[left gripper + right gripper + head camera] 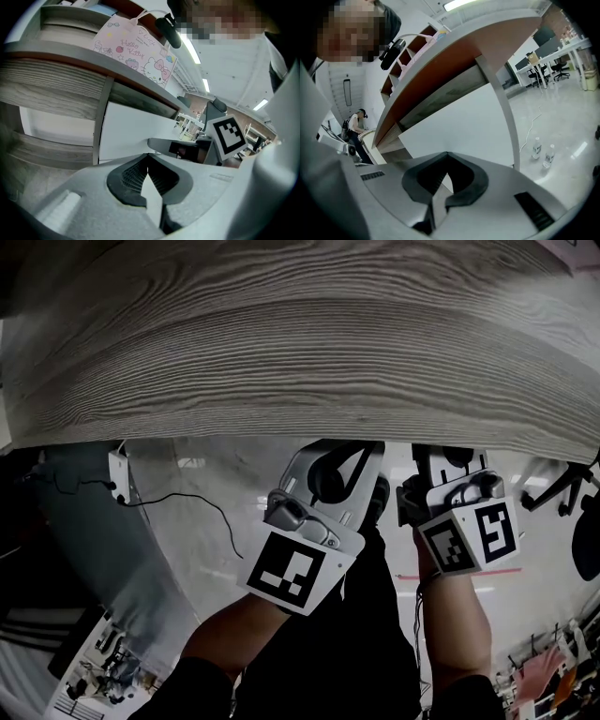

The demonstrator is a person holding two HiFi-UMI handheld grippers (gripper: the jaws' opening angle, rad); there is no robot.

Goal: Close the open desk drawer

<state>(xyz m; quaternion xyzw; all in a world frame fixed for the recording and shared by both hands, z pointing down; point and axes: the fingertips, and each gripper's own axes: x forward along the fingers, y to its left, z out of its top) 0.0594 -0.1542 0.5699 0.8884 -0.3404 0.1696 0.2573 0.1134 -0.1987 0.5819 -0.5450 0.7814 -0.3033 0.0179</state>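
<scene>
The grey wood-grain desk top (300, 343) fills the upper half of the head view. Both grippers are held just below its near edge. My left gripper (337, 460) is shut with nothing in it; its jaw tips (148, 155) meet in front of a white panel (136, 131) under the desk. Wood-grain fronts (47, 91) run along the left of that view. My right gripper (450, 460) is shut too, its tips (446, 154) closed on nothing below the desk's brown edge (440, 61). I cannot tell from these frames which panel is the open drawer.
A pink Hello Kitty bag (136, 47) stands on the desk. A metal desk leg (506, 112) and two bottles (542, 153) on the floor show at the right. A black cable (202, 507) trails over the floor, and an office chair (562, 488) stands at the right.
</scene>
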